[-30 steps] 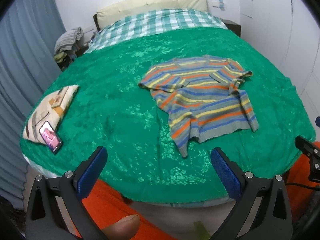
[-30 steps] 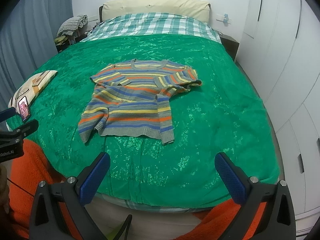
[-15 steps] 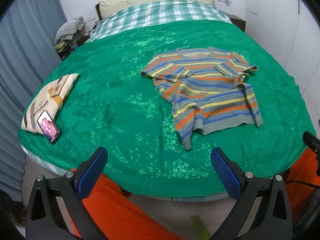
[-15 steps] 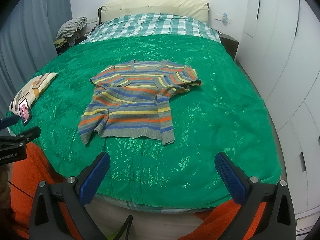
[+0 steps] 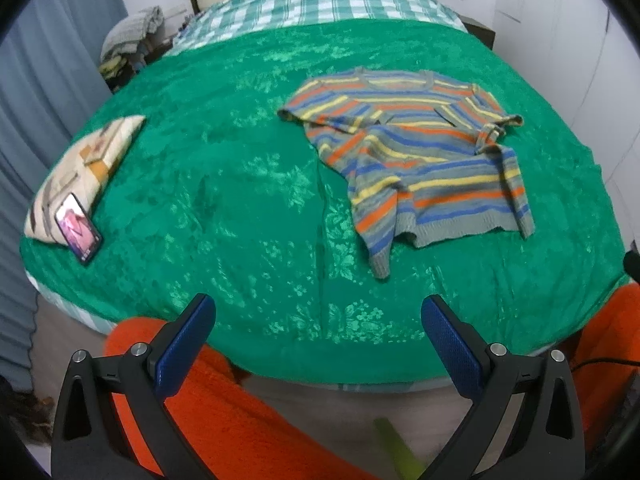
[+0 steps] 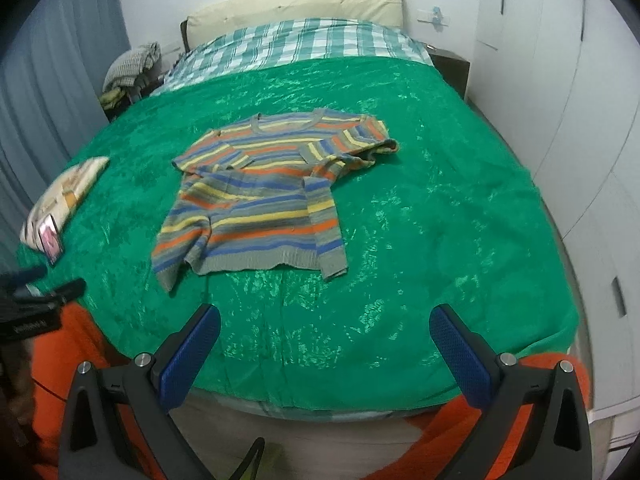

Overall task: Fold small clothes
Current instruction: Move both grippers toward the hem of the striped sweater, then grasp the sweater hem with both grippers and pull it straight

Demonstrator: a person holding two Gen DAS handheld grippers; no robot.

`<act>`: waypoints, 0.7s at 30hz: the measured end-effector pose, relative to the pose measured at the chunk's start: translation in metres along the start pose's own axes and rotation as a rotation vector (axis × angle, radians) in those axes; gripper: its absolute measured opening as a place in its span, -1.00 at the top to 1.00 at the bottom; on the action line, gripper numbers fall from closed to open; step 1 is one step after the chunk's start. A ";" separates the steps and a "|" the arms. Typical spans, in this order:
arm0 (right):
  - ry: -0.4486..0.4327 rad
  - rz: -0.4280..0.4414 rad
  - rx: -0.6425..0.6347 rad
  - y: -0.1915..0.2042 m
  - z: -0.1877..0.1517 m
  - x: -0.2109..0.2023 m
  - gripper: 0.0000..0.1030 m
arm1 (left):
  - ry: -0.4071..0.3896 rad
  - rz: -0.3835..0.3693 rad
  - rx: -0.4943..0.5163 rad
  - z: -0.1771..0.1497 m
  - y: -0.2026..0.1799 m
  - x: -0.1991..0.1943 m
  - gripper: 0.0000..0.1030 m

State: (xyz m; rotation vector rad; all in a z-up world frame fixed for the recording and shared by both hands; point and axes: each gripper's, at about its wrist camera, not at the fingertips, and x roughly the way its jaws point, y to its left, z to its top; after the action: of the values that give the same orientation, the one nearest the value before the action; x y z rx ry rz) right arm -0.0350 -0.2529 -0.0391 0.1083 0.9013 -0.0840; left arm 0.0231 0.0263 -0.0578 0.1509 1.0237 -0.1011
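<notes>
Now, step in hand: the approach; judging by the scene, no fold has been taken by either gripper, and nothing is held.
Sweater: the striped sweater (image 5: 420, 160) lies face up on the green bedspread (image 5: 240, 184), right of centre in the left wrist view and left of centre in the right wrist view (image 6: 260, 200); both sleeves are already crossed in over the body, a bit rumpled.
Left gripper: the left gripper (image 5: 318, 334) is released, blue pads spread wide, at the lower edge of the frame, well short of the sweater's hem.
Right gripper: the right gripper (image 6: 324, 344) is likewise released and empty, low in its frame over the bed's near edge.
Next move, as I judge it: bring both grippers forward to the hem corners, pinch each, and carry the hem up toward the collar.
Other things: a phone (image 5: 78, 232) rests against a pillow (image 5: 80, 164) at the left of the frame, well apart from the sweater.
</notes>
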 end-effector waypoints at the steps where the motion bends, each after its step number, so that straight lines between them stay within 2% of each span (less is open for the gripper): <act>1: -0.007 0.003 0.006 -0.001 0.001 0.000 -1.00 | 0.004 -0.011 -0.003 0.001 0.001 0.003 -0.99; 8: -0.080 -0.004 0.029 -0.009 0.007 -0.004 -1.00 | 0.030 -0.073 0.001 0.003 -0.004 0.019 -0.99; 15: -0.010 -0.146 -0.017 -0.009 0.005 0.007 -1.00 | 0.022 -0.058 0.017 0.003 -0.009 0.016 -0.99; 21: 0.004 -0.192 -0.042 -0.010 0.003 0.009 -1.00 | 0.027 -0.052 0.002 0.002 -0.006 0.020 -0.99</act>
State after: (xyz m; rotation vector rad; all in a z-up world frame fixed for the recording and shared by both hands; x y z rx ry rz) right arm -0.0289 -0.2635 -0.0448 -0.0174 0.9153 -0.2435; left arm 0.0347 0.0198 -0.0742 0.1275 1.0549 -0.1478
